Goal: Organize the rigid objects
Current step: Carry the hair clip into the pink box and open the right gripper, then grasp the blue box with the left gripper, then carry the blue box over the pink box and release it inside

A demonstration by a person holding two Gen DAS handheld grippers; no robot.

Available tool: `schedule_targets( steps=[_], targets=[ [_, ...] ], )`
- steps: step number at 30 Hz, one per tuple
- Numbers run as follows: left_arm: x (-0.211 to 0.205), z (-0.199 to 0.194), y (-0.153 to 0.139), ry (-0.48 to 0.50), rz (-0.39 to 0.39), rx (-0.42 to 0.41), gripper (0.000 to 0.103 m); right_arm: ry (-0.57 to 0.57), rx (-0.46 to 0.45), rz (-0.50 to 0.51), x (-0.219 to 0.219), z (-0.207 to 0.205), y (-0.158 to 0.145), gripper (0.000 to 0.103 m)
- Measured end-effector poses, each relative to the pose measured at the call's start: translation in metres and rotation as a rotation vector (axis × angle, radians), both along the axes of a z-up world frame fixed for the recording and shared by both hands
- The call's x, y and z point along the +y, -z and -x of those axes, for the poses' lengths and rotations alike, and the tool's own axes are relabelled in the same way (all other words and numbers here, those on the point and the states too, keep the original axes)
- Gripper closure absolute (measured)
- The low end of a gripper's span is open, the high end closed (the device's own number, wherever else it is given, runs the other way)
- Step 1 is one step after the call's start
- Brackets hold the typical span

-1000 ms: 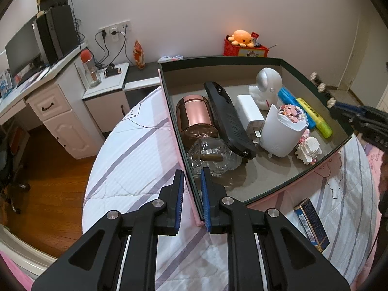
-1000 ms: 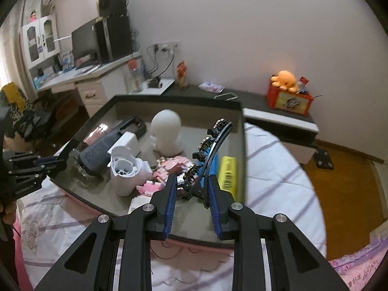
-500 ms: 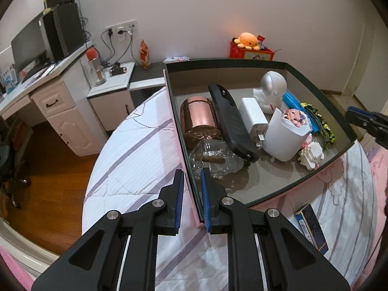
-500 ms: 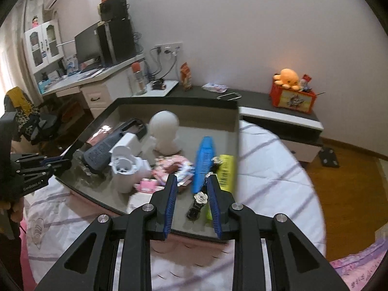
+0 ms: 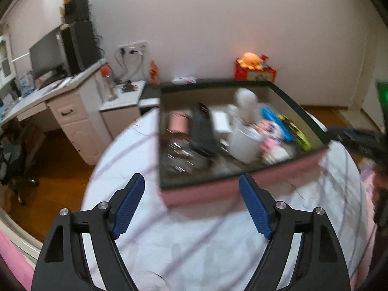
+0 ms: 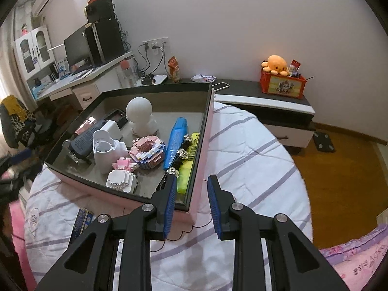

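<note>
The bed (image 6: 254, 169) has a white cover with purple stripes and carries everything here. On it stands a big flat box (image 6: 155, 88), pink outside, with a dark rim. In the left wrist view, which is blurred, the box (image 5: 206, 191) lies just ahead of the fingers.

The left gripper (image 5: 191, 178) hangs over the bed cover before the near corner of the box. Its jaws have just been opening and now stand wide apart. No thing is between the pads.

The right gripper (image 6: 191, 178) is at the near right corner of the box. Its jaws are only a little apart: 1 finger is over the inside of the box and 1 is over the bed, with the side wall seen in the gap. The pads press on nothing.

The task's things lie inside the box:
- a white figure with a round head (image 6: 139, 111) near the back
- a white cup (image 6: 104, 150) in the middle
- a black device (image 6: 84, 140) at the left
- a blue case (image 6: 177, 135) and a yellow marker (image 6: 188, 169) along the right wall
- a black hair band with flowers (image 6: 181, 154) lying over these 2
- 2 small block models (image 6: 148, 152) near the front

A small blue carton (image 6: 81, 220) lies on the bed, outside the box.
</note>
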State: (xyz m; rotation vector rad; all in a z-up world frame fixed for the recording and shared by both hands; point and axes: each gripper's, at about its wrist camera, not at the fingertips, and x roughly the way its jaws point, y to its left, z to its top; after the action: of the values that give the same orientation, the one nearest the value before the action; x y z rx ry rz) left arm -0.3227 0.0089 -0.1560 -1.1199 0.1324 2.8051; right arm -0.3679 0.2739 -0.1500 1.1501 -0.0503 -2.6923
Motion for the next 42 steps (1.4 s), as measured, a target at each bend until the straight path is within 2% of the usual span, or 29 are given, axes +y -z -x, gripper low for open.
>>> schedule_targets(
  steps=[3, 6, 10, 14, 16, 17, 18, 20, 24, 30, 39, 42],
  targets=[
    [0.023, -0.011, 0.009, 0.033, 0.039, -0.020, 0.020, -0.014, -0.012, 0.024, 0.001, 0.003, 0.005, 0.076],
    [0.041, -0.014, 0.022, 0.049, 0.009, -0.064, 0.018, -0.028, -0.010, 0.077, 0.005, 0.001, 0.008, 0.076],
    [0.060, -0.013, 0.037, 0.043, 0.034, -0.107, 0.017, -0.043, -0.012, 0.162, 0.016, 0.001, 0.013, 0.076],
    [0.075, -0.008, 0.056, 0.038, 0.061, -0.159, 0.018, -0.045, -0.009, 0.165, 0.015, 0.001, 0.013, 0.076],
    [0.077, -0.007, 0.066, 0.029, 0.098, -0.158, 0.045, -0.042, -0.006, 0.150, 0.013, 0.000, 0.012, 0.076],
    [0.075, -0.006, 0.068, 0.028, 0.091, -0.165, 0.068, -0.041, -0.006, 0.144, 0.012, 0.000, 0.012, 0.076],
    [0.071, -0.005, 0.070, 0.024, 0.087, -0.175, 0.077, -0.040, -0.005, 0.135, 0.011, 0.001, 0.011, 0.076],
    [0.060, -0.006, 0.070, 0.019, 0.102, -0.164, 0.083, -0.039, -0.002, 0.112, 0.008, 0.000, 0.010, 0.076],
    [0.035, -0.004, 0.068, -0.056, 0.133, -0.157, 0.083, -0.037, -0.003, 0.103, 0.009, 0.001, 0.010, 0.076],
    [0.002, -0.004, 0.065, -0.100, 0.113, -0.160, 0.083, -0.032, -0.007, 0.090, 0.007, 0.002, 0.011, 0.076],
    [-0.025, -0.006, 0.067, -0.109, 0.043, -0.162, 0.083, -0.017, -0.021, 0.055, 0.000, 0.007, 0.010, 0.076],
    [-0.033, -0.004, 0.068, -0.096, -0.009, -0.168, 0.082, -0.013, -0.025, 0.045, -0.002, 0.007, 0.010, 0.076]
  ],
)
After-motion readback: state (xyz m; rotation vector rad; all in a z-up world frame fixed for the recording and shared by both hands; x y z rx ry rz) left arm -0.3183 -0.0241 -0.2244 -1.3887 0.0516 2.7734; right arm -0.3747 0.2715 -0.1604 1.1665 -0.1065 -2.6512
